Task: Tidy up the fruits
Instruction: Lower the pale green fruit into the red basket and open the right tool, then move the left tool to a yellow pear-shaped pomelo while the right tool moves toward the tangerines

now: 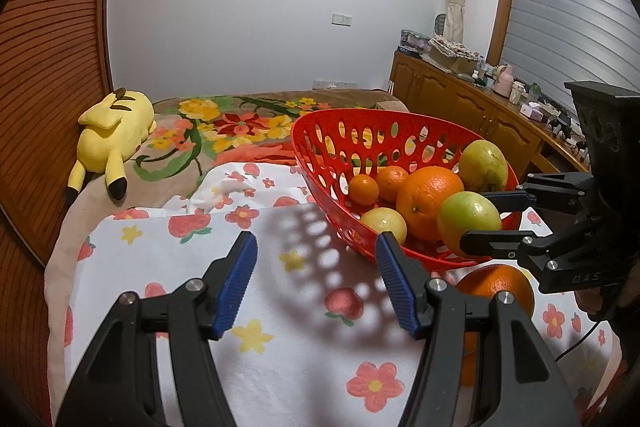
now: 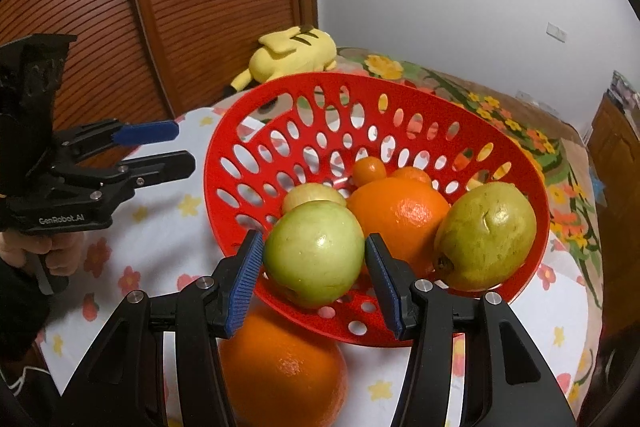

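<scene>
the fruits sit mostly in a red basket [image 2: 224, 187] with holes in it, on a white cloth with flowers [image 1: 168, 267]. inside are a big orange [image 2: 396, 215], two little oranges at the back [image 1: 363, 189], a small yellow fruit [image 1: 385, 223] and a green-brown pear [image 2: 486, 233] leaning on the basket's right wall. the right gripper [image 2: 314, 277] has its two blue pads on each side of a green apple [image 2: 314, 253], and it looks like it holds the apple over the near rim of the basket. another big orange [image 2: 280, 367] lies on the cloth just outside the basket, under that gripper. the left gripper [image 1: 316, 281] is partly open with nothing in it, over the cloth beside the basket. a hand [image 2: 44, 255] holds its handle. a yellow plush toy [image 1: 108, 139] lies far back on the bed.
</scene>
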{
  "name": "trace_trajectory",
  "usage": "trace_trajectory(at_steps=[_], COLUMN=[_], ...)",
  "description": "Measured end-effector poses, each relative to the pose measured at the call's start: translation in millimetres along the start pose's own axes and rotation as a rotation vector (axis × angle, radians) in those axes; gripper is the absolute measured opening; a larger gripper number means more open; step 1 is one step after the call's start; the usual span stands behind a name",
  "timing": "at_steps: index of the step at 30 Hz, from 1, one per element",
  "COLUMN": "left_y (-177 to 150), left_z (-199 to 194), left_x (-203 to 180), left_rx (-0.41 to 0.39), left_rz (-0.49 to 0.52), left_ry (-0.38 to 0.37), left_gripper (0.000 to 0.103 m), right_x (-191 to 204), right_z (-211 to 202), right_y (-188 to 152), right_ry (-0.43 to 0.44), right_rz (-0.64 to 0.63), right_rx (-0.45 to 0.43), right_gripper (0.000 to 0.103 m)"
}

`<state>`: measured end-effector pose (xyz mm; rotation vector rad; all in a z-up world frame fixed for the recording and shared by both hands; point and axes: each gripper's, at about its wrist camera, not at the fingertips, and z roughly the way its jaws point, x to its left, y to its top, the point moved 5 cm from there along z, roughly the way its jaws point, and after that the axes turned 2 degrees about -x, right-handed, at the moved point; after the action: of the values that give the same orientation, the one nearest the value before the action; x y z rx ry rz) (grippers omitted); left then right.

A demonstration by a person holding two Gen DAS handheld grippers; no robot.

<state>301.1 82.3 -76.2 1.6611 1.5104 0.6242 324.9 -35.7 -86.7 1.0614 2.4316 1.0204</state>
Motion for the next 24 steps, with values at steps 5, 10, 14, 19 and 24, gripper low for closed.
trace_trajectory(at_steps=[5,10,14,19,24], left_y=[-2.3,-3.8,-3.9,-8.6,-9.2], left_z=[-0.8,-0.8,-0.2,0.8,0.8], left_x=[-2.2,-3.3,-3.9,-6.0,-6.9], left_rx=[0.001,0.001,0.0,0.002,0.003], left_rz=[0.003,0.004,0.006,0.009,0.015], left_ry=[-0.002,-0.004,0.003,0.003,0.008], left_gripper=[0.061,0.061,0.061,0.061,0.061], right_x=[-0.6,-1.6,-1.9,-3.4,-4.2], right_z=[0.0,-1.5,-6.0,-19.1,-36.5], right_y=[-1.4,-1.4,-0.6,5.3,0.6], right_ry=[-0.006,-0.012,-0.012,-0.015,-0.04], right_rz=[0.002,0.011,0.018,0.033,0.052], right_rx=[0.002,-0.001,-0.018,-0.05,-0.077], right_gripper=[0.054,0.054,0.054,0.056,0.058])
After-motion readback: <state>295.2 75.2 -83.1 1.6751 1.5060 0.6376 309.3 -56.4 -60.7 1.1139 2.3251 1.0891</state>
